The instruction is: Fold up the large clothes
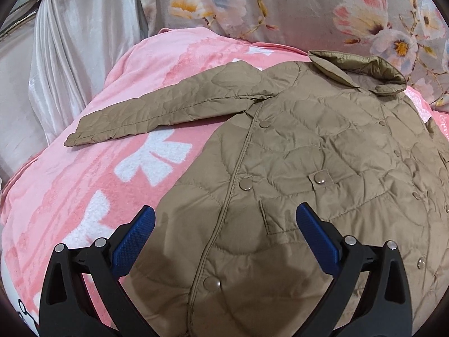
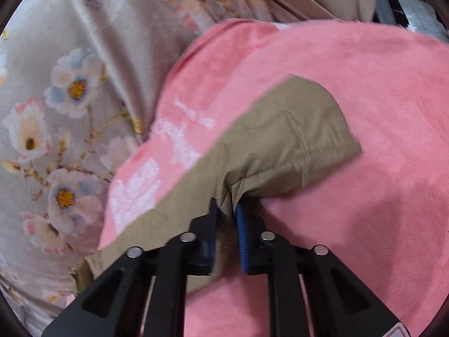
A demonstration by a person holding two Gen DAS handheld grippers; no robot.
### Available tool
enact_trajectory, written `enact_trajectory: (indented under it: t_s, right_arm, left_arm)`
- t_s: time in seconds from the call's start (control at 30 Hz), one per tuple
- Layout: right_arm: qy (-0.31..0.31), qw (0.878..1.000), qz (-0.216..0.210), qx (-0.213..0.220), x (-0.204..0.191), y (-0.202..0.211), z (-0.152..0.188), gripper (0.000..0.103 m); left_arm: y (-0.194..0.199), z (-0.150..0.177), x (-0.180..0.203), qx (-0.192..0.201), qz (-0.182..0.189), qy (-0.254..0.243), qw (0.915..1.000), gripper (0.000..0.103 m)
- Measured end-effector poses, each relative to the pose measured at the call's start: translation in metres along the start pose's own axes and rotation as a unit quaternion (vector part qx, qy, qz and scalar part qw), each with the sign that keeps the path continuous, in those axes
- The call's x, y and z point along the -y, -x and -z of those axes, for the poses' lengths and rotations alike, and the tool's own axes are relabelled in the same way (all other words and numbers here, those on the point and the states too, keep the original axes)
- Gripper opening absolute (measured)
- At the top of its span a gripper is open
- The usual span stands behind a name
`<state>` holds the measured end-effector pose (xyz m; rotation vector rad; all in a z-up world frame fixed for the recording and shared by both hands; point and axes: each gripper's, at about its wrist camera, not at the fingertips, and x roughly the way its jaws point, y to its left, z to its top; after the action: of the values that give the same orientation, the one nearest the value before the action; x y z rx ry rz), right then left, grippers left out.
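Tan quilted jacket [image 1: 322, 163] laid flat on pink blanket [image 1: 84, 174], left claw [image 1: 224, 233] held wide open and empty above it, right claw [image 2: 226, 224] clamped on a sleeve [image 2: 280, 140].

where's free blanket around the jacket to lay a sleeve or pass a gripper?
Left wrist view: bare pink blanket below the spread sleeve, left of the jacket body and the open left gripper. Right wrist view: open blanket right of the sleeve the shut right gripper pinches. Crowded: collar side, against the floral bedding.
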<state>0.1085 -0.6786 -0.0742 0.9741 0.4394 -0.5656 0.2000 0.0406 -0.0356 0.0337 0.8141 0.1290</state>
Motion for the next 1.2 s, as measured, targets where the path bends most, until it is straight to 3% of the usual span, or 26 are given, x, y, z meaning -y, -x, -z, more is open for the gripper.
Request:
enact_trajectory:
  t_s: [0.07, 0.17, 0.27, 0.3, 0.4, 0.53, 0.63, 0.7, 0.77, 0.8, 0.87, 0.93, 0.97, 1.13, 1.2]
  right_arm:
    - [0.065, 0.997, -0.032, 0.013, -0.049, 0.014, 0.006, 0.01]
    - [0.179, 0.978, -0.104, 0.008, -0.146, 0.04, 0.039, 0.01]
    - [0.288, 0.941, -0.176, -0.027, -0.239, 0.06, 0.101, 0.01]
    - [0.31, 0.931, -0.19, -0.04, -0.257, 0.062, 0.119, 0.01]
    - [0.385, 0.885, -0.238, -0.109, -0.316, 0.06, 0.208, 0.01]
    - [0.44, 0.841, -0.247, -0.194, -0.345, 0.037, 0.308, 0.012]
    - [0.481, 0.817, -0.209, -0.238, -0.345, 0.014, 0.361, 0.021]
    - [0.504, 0.807, -0.187, -0.244, -0.341, 0.006, 0.38, 0.044]
    - [0.513, 0.803, -0.185, -0.241, -0.334, 0.016, 0.384, 0.057]
    - [0.512, 0.805, -0.189, -0.233, -0.328, 0.024, 0.379, 0.068]
    - [0.505, 0.814, -0.192, -0.213, -0.316, 0.039, 0.365, 0.075]
    - [0.485, 0.831, -0.185, -0.2, -0.295, 0.049, 0.344, 0.077]
    - [0.47, 0.842, -0.176, -0.197, -0.284, 0.049, 0.331, 0.078]
    - [0.312, 0.924, -0.116, -0.188, -0.204, 0.026, 0.238, 0.081]
    - [0.242, 0.945, -0.104, -0.192, -0.175, 0.007, 0.207, 0.082]
  left_arm:
    - [-0.002, -0.001, 0.0, -0.001, 0.002, 0.003, 1.0, 0.098]
    - [-0.004, -0.003, 0.001, -0.002, 0.008, 0.008, 0.9999, 0.098]
    - [-0.003, -0.007, 0.001, -0.004, 0.018, 0.013, 0.9997, 0.098]
    - [-0.003, -0.008, 0.001, -0.004, 0.022, 0.014, 0.9997, 0.098]
    - [-0.001, -0.012, -0.002, -0.003, 0.033, 0.019, 0.9993, 0.098]
    - [-0.002, -0.019, -0.014, -0.004, 0.046, 0.027, 0.9986, 0.098]
    - [-0.007, -0.025, -0.023, -0.006, 0.059, 0.037, 0.9976, 0.098]
    - [-0.013, -0.03, -0.027, -0.014, 0.075, 0.042, 0.9962, 0.098]
    - [-0.019, -0.036, -0.03, -0.024, 0.107, 0.053, 0.9926, 0.098]
    - [-0.022, -0.04, -0.03, -0.029, 0.122, 0.056, 0.9905, 0.098]
    - [-0.03, -0.051, -0.026, -0.045, 0.157, 0.065, 0.9844, 0.098]
    - [-0.036, -0.06, -0.016, -0.058, 0.191, 0.069, 0.9774, 0.098]
    - [-0.04, -0.066, -0.01, -0.067, 0.213, 0.069, 0.9724, 0.098]
    - [-0.073, -0.091, 0.02, -0.116, 0.292, 0.109, 0.9431, 0.098]
    - [-0.087, -0.096, 0.029, -0.144, 0.304, 0.131, 0.9324, 0.098]
